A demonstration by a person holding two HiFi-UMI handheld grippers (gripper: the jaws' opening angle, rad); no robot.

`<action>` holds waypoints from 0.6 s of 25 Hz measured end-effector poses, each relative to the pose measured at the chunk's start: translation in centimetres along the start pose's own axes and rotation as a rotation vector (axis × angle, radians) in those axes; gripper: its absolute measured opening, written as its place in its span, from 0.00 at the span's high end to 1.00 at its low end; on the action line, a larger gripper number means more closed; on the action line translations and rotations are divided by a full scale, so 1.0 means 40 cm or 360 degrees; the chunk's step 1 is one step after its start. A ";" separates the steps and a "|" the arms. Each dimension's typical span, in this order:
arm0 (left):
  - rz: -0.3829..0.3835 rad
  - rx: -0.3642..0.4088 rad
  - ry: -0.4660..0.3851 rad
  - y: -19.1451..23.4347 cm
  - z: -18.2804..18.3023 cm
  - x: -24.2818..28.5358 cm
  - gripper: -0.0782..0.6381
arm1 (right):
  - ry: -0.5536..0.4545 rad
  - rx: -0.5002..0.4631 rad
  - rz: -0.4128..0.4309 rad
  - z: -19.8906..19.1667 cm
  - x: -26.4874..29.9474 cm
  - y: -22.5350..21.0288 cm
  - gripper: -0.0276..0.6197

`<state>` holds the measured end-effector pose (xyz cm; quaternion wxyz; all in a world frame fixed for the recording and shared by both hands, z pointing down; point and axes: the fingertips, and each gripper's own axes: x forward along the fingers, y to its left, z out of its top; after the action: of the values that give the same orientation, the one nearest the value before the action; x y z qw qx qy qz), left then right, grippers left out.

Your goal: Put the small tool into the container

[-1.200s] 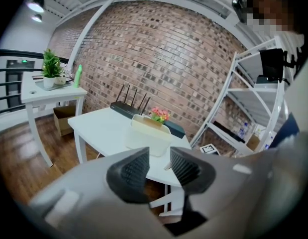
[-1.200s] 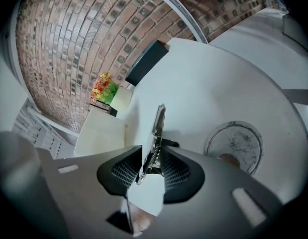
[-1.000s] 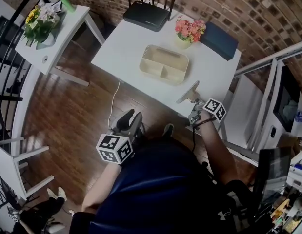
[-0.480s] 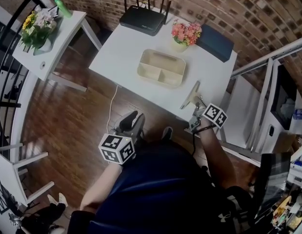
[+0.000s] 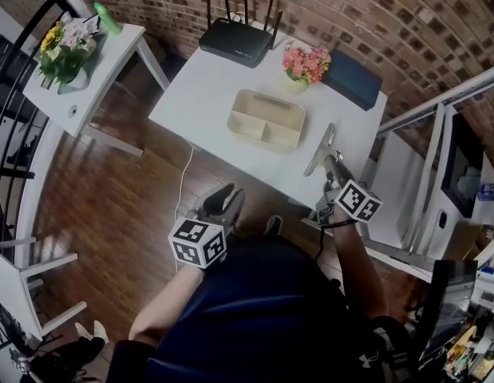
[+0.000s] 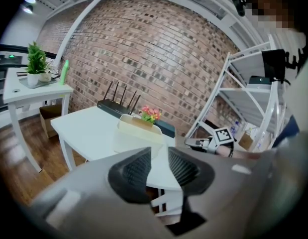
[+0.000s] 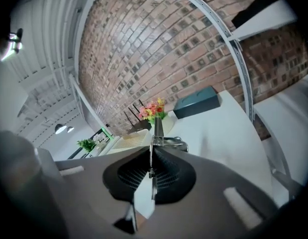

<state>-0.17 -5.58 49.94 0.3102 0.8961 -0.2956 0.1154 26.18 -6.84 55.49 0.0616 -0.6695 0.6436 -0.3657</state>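
A beige divided container (image 5: 233, 116) sits mid-table, also visible in the left gripper view (image 6: 139, 130). The small tool (image 5: 320, 150), a thin flat metal blade, stands over the table's front right edge. My right gripper (image 5: 330, 167) is shut on its near end. In the right gripper view the tool (image 7: 157, 131) runs edge-on out of the closed right gripper (image 7: 152, 151) toward the flowers. My left gripper (image 5: 221, 202) hangs over the floor in front of the table. In its own view, the left gripper (image 6: 158, 156) has closing jaws with nothing between them.
A black router (image 5: 237, 32), a pot of pink flowers (image 5: 306, 61) and a dark blue box (image 5: 352, 78) line the table's far side. A side table (image 5: 87, 70) with a plant stands left. White metal shelving (image 5: 426, 158) stands close on the right. A cable (image 5: 183, 178) hangs off the table front.
The right gripper's jaws have closed on the tool, and the hand has drawn back a little toward the person. The left gripper has stayed in about the same place.
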 end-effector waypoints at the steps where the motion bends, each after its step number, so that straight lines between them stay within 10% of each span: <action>1: -0.0001 0.0000 -0.0001 0.000 0.001 0.002 0.74 | -0.0009 -0.0046 0.0017 0.012 -0.001 0.017 0.93; 15: 0.0062 -0.0033 -0.0056 0.025 0.015 -0.013 0.74 | -0.0111 -0.0538 0.0313 0.120 0.028 0.259 0.93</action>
<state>-1.18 -6.36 49.77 0.3118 0.8889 -0.3195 0.1026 20.36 -11.41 46.74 0.0061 -0.6165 0.7556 -0.2213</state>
